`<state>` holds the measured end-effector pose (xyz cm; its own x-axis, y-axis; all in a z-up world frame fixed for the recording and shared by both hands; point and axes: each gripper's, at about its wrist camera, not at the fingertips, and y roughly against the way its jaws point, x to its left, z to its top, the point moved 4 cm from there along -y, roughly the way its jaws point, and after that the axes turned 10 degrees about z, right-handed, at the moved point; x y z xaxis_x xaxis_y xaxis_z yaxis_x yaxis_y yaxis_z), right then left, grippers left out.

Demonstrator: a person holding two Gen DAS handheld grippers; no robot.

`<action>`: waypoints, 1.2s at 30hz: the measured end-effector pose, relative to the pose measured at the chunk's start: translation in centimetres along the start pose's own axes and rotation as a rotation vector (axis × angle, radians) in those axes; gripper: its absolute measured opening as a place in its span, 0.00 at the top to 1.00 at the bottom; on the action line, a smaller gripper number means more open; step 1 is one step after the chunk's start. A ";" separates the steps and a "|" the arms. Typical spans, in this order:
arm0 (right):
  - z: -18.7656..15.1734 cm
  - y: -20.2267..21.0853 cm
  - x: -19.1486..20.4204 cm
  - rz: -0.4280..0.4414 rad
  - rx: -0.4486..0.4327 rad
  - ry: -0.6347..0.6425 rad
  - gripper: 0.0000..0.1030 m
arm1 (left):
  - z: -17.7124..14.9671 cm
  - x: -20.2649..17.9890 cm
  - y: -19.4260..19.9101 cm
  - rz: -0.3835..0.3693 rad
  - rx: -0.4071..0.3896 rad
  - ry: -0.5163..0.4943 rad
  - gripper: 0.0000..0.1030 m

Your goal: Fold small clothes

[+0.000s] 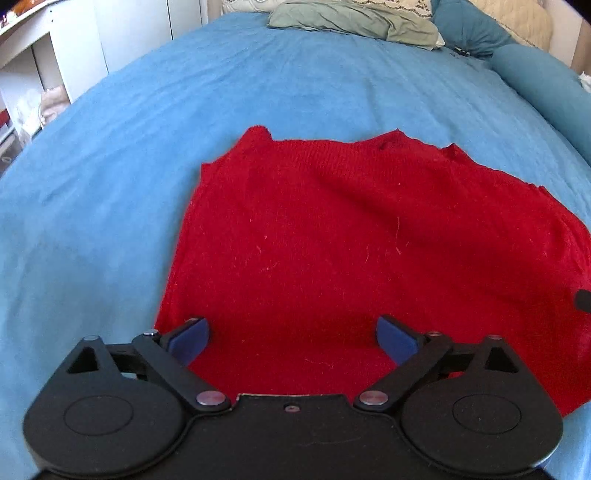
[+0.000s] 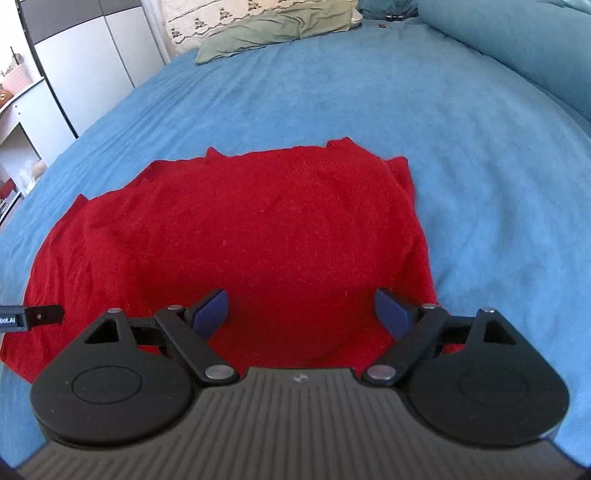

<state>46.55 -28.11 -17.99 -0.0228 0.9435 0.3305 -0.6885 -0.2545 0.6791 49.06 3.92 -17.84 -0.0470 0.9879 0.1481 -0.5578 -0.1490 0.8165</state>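
Note:
A red knitted garment (image 1: 351, 236) lies spread flat on the blue bedspread (image 1: 147, 129); it also shows in the right wrist view (image 2: 240, 229). My left gripper (image 1: 293, 341) is open and empty, hovering over the garment's near left part. My right gripper (image 2: 301, 314) is open and empty over the garment's near right part. The tip of the left gripper (image 2: 33, 315) shows at the left edge of the right wrist view, and the tip of the right gripper (image 1: 583, 299) at the right edge of the left wrist view.
A crumpled green cloth (image 1: 351, 18) and patterned pillows (image 2: 221, 18) lie at the head of the bed. A blue bolster (image 1: 546, 81) runs along the right side. White shelves and cupboards (image 1: 44, 66) stand to the left of the bed.

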 end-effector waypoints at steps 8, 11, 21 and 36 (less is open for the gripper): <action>1.2 6.4 -2.3 -0.058 0.003 0.025 0.01 | 0.7 -1.8 6.2 -0.022 -0.076 -0.074 0.03; 0.4 7.3 -4.1 -0.067 0.054 -0.009 0.04 | 0.1 -3.6 6.9 -0.047 -0.064 -0.095 0.03; -3.3 5.3 -6.0 -0.028 0.131 -0.052 0.23 | -2.0 -8.7 4.7 -0.069 -0.020 -0.154 0.03; 2.7 8.6 -1.1 0.027 0.022 -0.204 0.77 | -1.5 -7.7 3.1 -0.094 0.092 -0.182 0.00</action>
<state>42.61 -31.97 -10.70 0.1079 0.8741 0.4737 -0.6735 -0.2862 0.6816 46.47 -4.08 -17.24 0.1564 0.9746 0.1605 -0.4745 -0.0684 0.8776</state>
